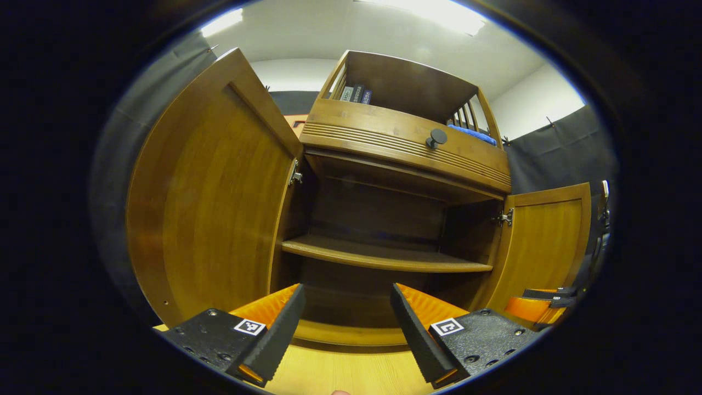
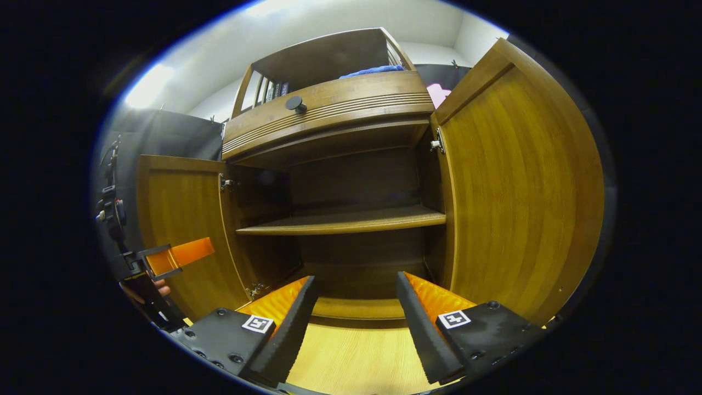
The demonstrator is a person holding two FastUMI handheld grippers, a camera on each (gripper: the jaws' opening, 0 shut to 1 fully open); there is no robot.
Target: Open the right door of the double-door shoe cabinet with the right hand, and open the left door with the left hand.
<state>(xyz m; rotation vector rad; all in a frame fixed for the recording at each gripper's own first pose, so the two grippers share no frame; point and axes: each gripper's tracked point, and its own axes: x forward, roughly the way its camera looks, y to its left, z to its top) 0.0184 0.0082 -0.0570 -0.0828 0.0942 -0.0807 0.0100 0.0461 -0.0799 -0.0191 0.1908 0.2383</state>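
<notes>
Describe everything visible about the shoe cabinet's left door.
The left door is a tall panel that looks like warm brown wood, with a raised frame around a flat inset on its inner face. It stands swung wide open, hung on a metal hinge at the cabinet's left edge. The right gripper view shows it open too. Neither gripper touches it; the left gripper is open, facing the shelves.

I'm in a recording booth, not a home: black cloth (image 1: 554, 153) hangs as walls at the frame's right and left edges, white wall and bright ceiling lights (image 1: 439, 11) above. A lone wooden cabinet (image 1: 406, 148) stands on pale wood floor (image 2: 356, 356), doors open.
</notes>
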